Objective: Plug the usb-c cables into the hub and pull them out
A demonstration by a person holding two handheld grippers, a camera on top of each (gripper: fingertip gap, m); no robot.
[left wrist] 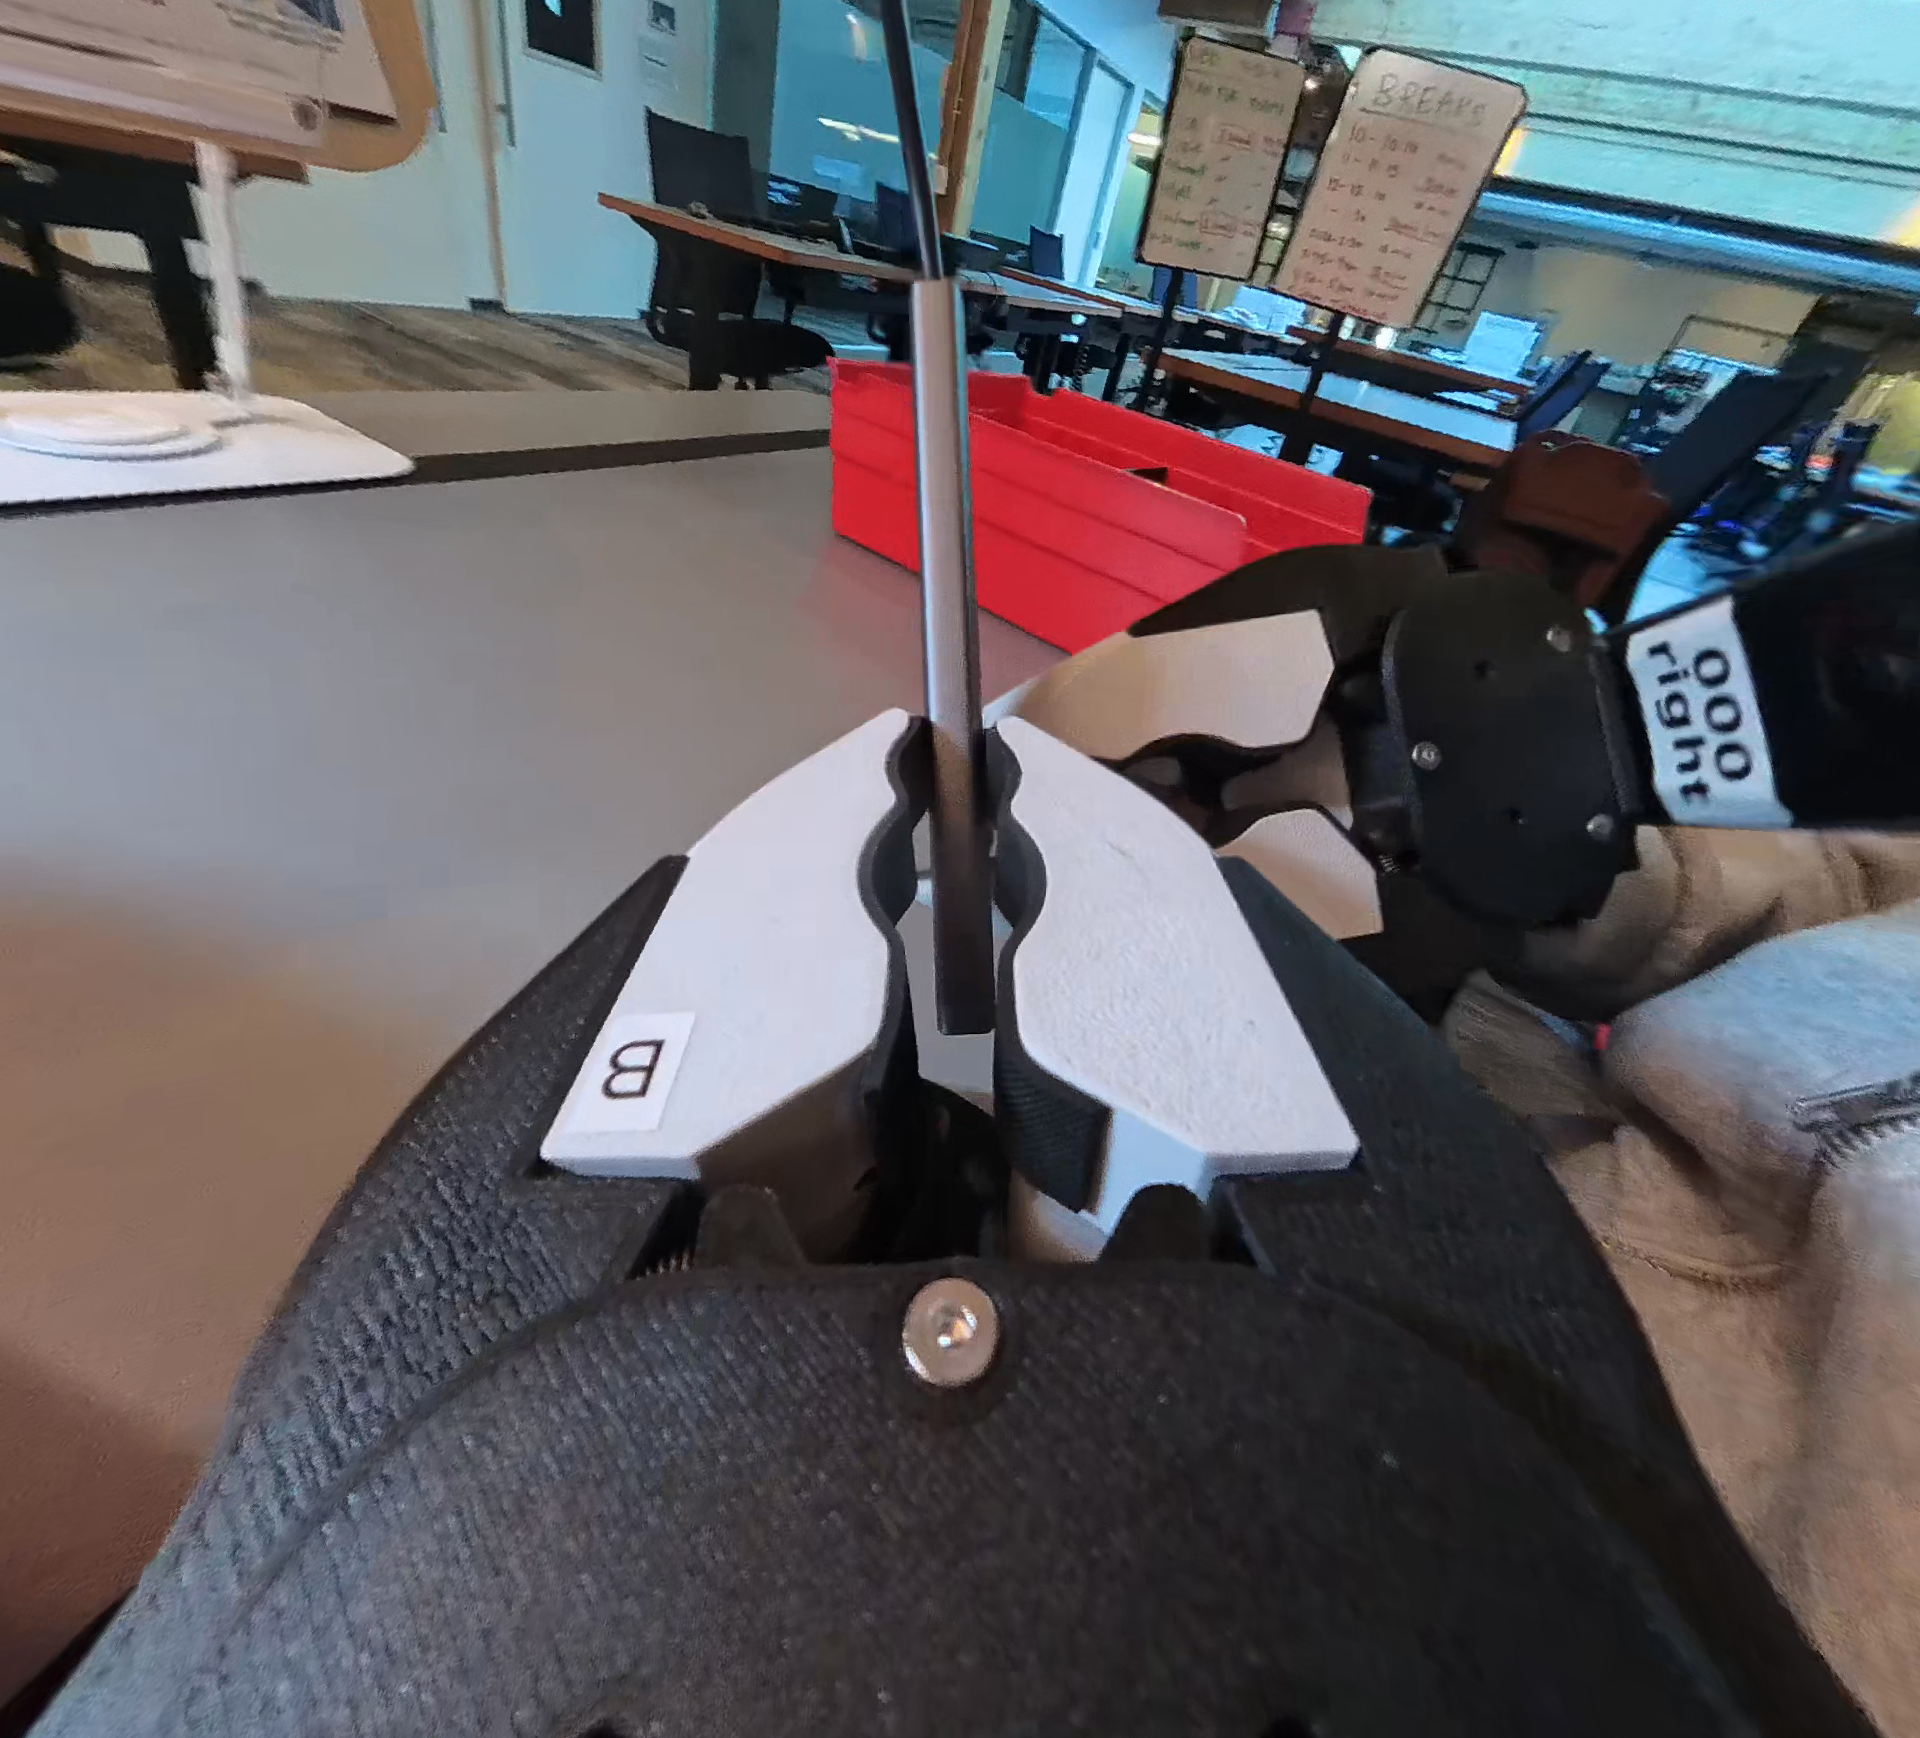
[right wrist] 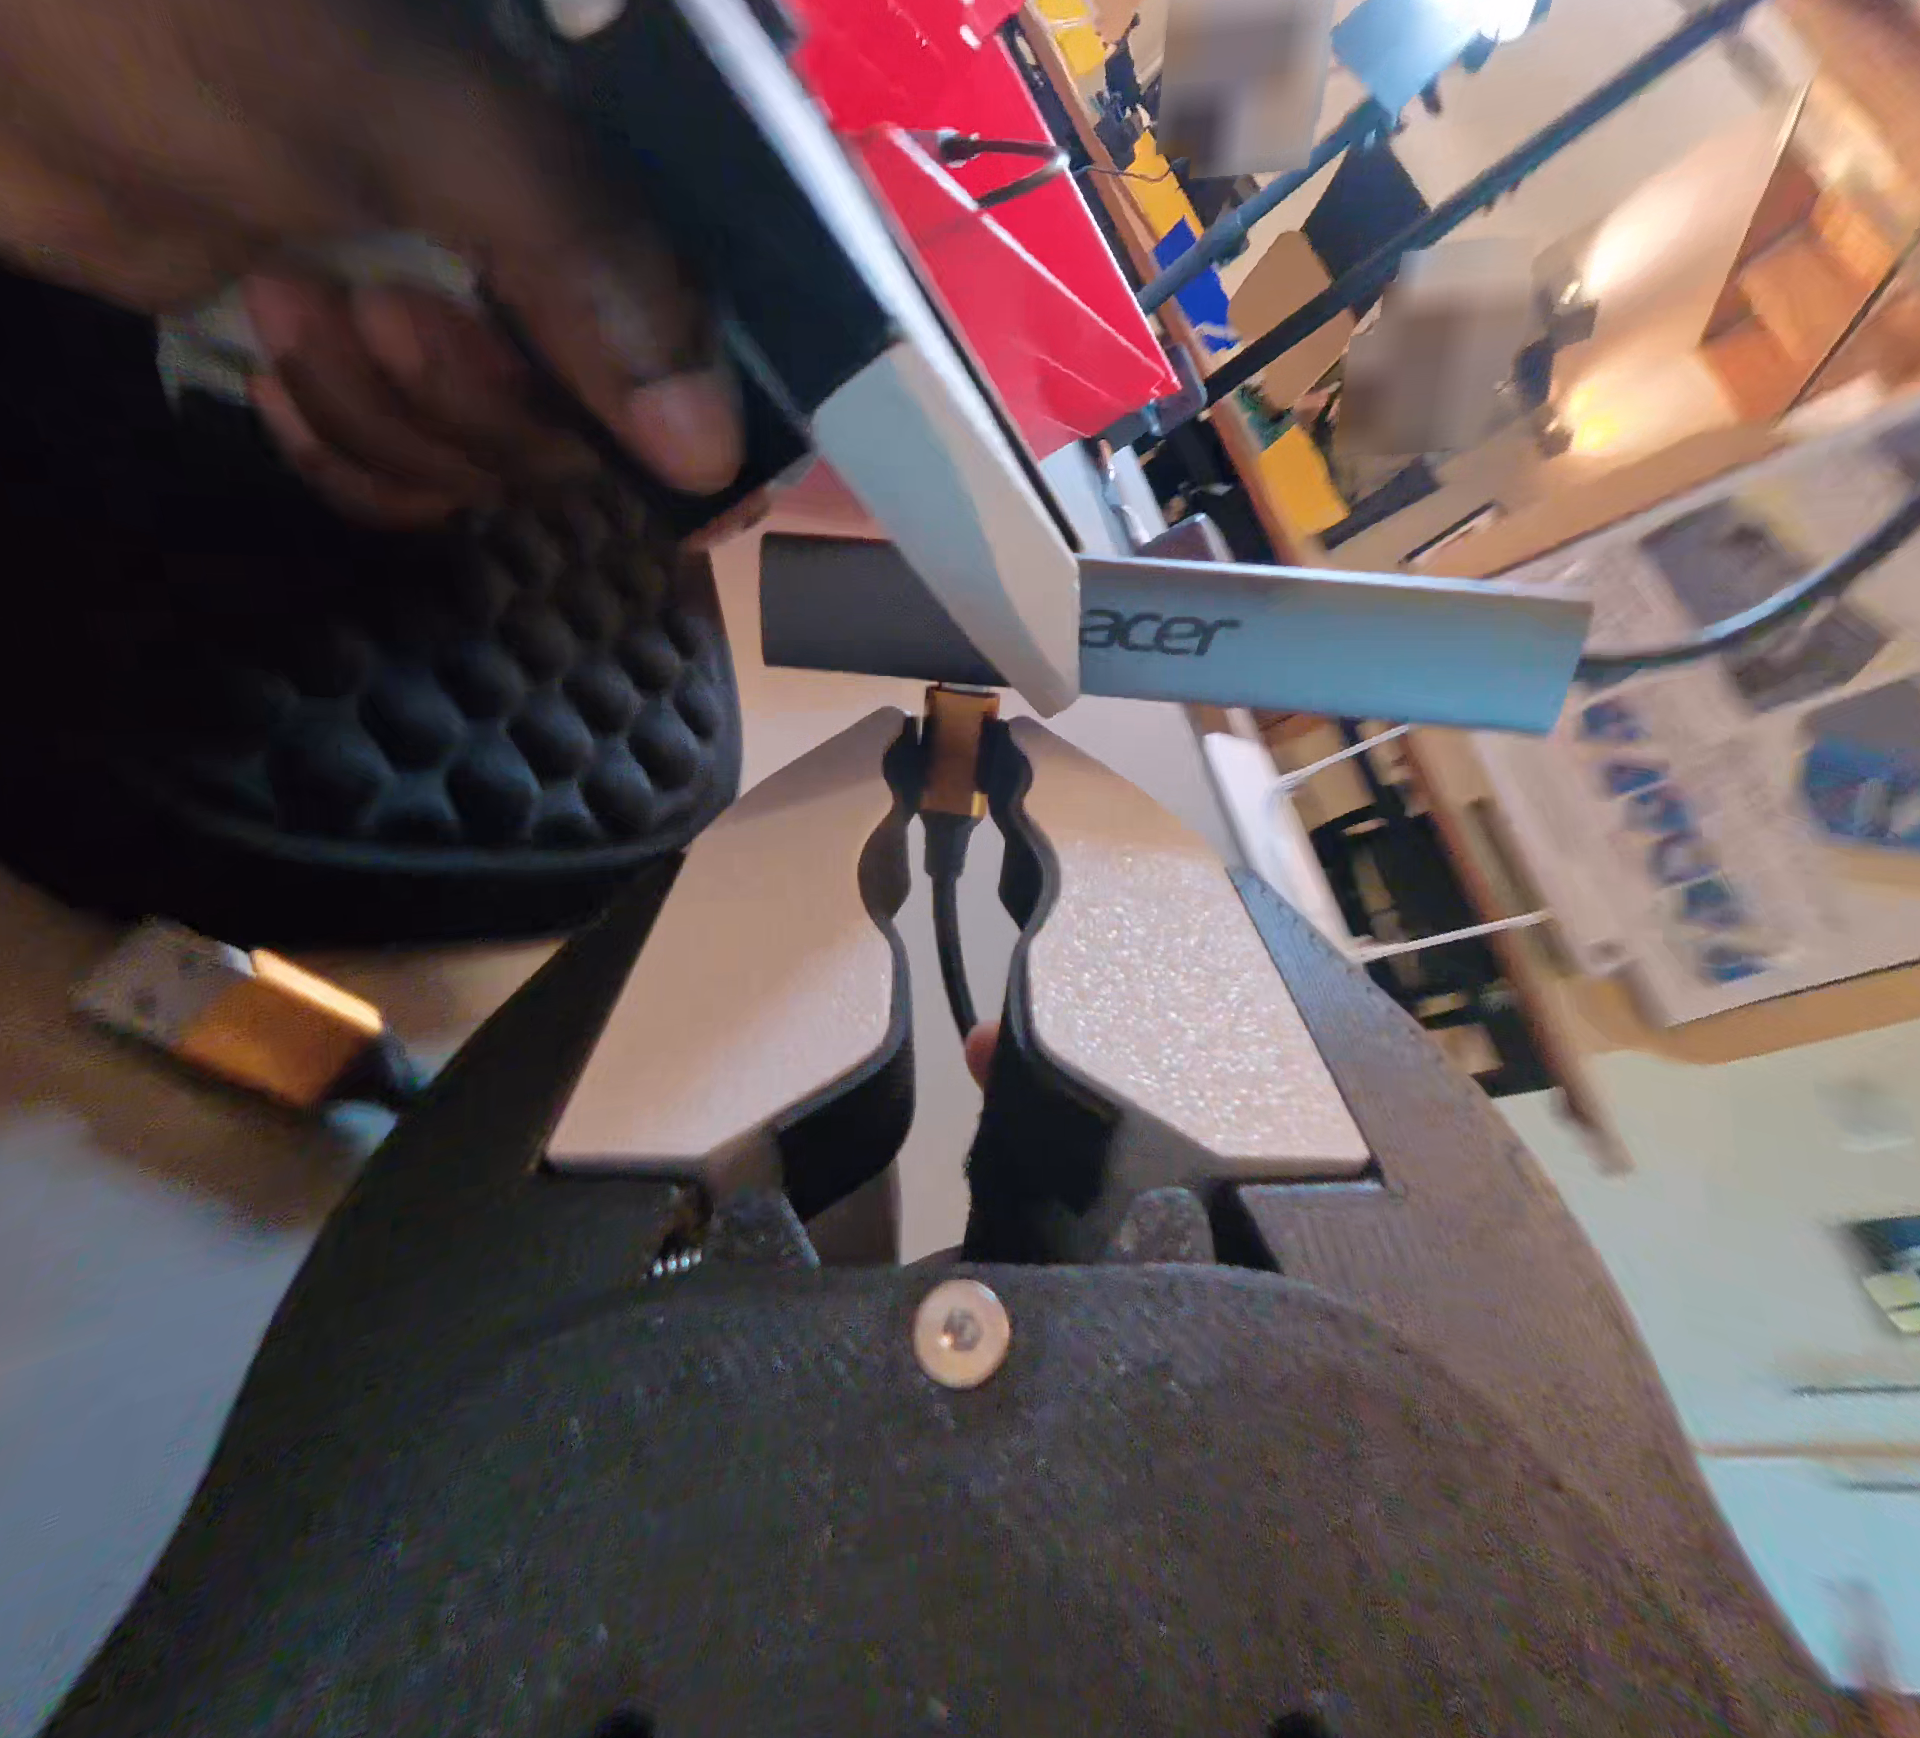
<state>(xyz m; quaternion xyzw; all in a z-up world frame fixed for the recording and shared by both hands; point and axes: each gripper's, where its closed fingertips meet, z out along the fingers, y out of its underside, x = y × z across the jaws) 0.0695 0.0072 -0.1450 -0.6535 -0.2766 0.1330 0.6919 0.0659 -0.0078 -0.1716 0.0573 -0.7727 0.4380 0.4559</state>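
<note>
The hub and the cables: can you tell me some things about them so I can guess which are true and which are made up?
1. The left gripper is clamped on the grey hub. True.
2. The right gripper is empty. False: it is shut on a gold plug, whose tip meets the hub's edge.
3. A second gold plug lies loose on the table. True.
4. The bin on the table is blue. False: it is red.
5. The hub lies flat on the table. False: the left gripper holds it up, its black cord rising from its far end.
</note>
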